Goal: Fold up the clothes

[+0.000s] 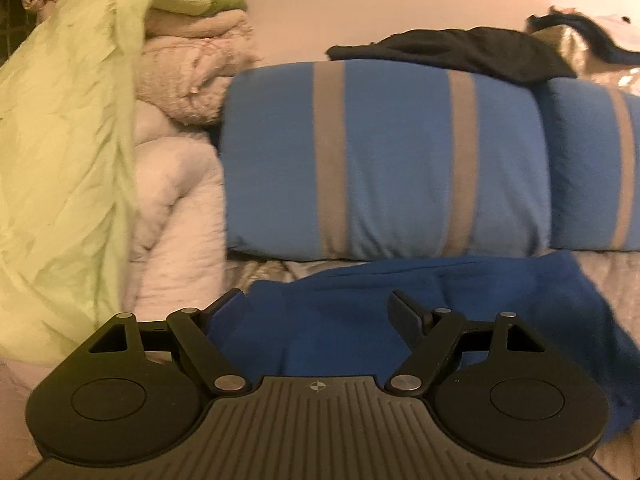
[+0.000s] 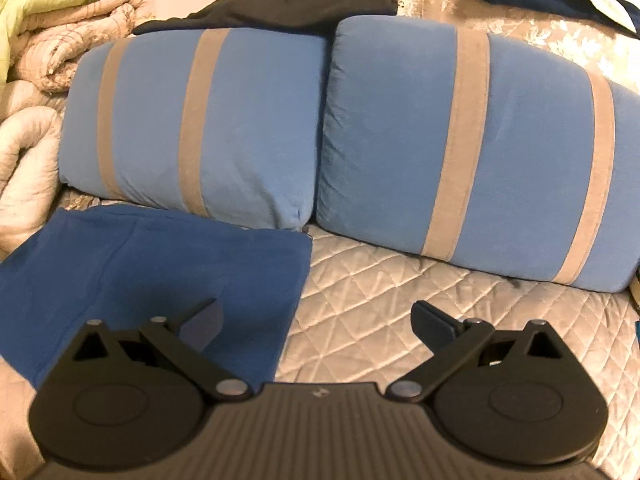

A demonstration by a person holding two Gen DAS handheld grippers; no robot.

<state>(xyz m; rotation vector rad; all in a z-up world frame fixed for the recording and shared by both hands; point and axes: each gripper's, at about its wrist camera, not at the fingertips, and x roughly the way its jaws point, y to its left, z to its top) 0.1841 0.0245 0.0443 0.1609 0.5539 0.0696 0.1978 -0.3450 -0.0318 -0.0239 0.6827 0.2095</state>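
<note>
On quilted bed (image 2: 380,300), blue garment (image 2: 160,264) lying loose; left gripper (image 1: 320,312), right gripper (image 2: 316,320) fingers spread, empty. Risk: pinching quilt too, or single layer, undoing fold.

Garment (image 2: 160,264): solid royal blue, no pattern. Two pillows (image 2: 472,148): light blue with grey-beige vertical stripes. Bedcover (image 2: 380,300): silvery beige, diamond-quilted. Cloth (image 1: 448,50) on the pillows: black. Sheet (image 1: 60,140): pale lime green. Quilt (image 1: 188,84): pinkish cream, faintly checked. Grippers (image 2: 316,320): black.

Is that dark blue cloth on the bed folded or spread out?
Folded: the dark blue cloth lies as a flat rectangle with straight edges.
</note>
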